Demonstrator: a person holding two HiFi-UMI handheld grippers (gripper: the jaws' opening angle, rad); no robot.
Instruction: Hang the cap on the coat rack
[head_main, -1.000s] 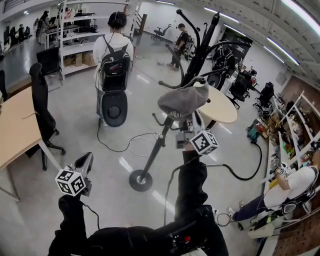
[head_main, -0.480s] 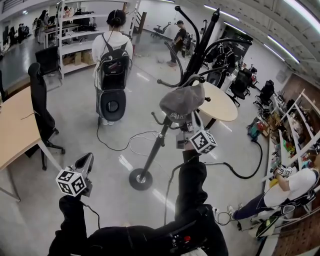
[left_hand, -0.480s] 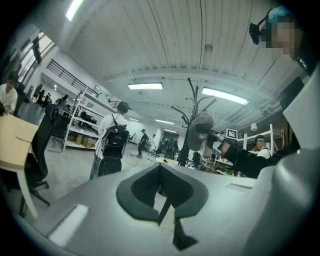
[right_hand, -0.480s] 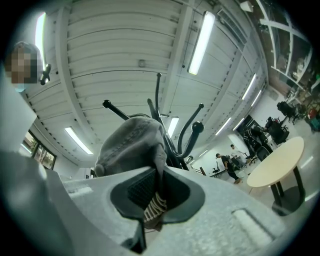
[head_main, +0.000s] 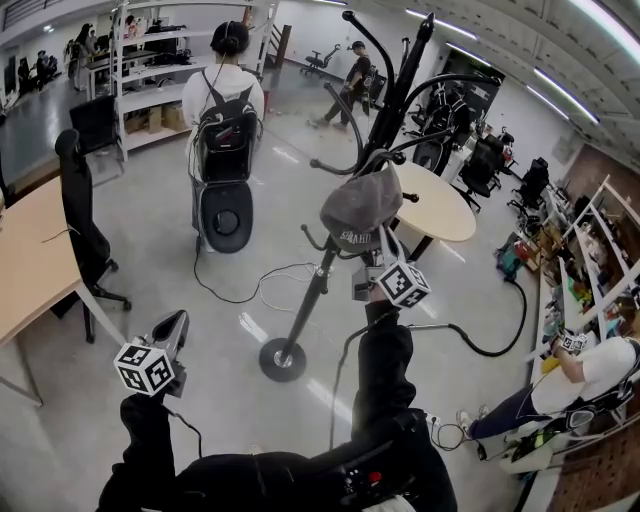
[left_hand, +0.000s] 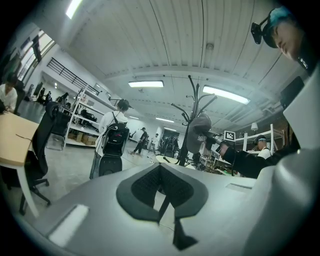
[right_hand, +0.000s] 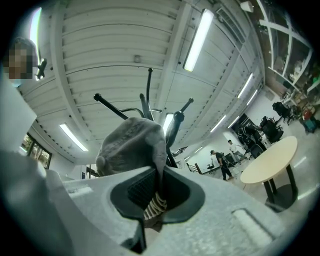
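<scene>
A grey cap (head_main: 361, 208) hangs in the air against the black coat rack (head_main: 318, 283), close under a mid-height hook (head_main: 384, 158). My right gripper (head_main: 377, 250) reaches up from below and is shut on the cap's rim. In the right gripper view the cap (right_hand: 131, 144) bulges above the jaws, its edge pinched between the pads of the right gripper (right_hand: 154, 192), with the rack's hooks (right_hand: 148, 98) behind it. My left gripper (head_main: 168, 331) is low at the left, far from the rack, shut with nothing in it. The left gripper view shows the rack (left_hand: 191, 116) and cap (left_hand: 200, 132) far ahead.
The rack's round base (head_main: 282, 360) stands on the floor with cables (head_main: 262, 283) beside it. A person with a backpack (head_main: 226, 130) stands behind the rack. A round table (head_main: 439, 210) is to the right, a wooden desk (head_main: 28, 262) and black chair (head_main: 81, 215) to the left.
The cap has tipped from lying flat to drooping and now sits closer to the rack's pole. My left gripper has shifted slightly right and down.
</scene>
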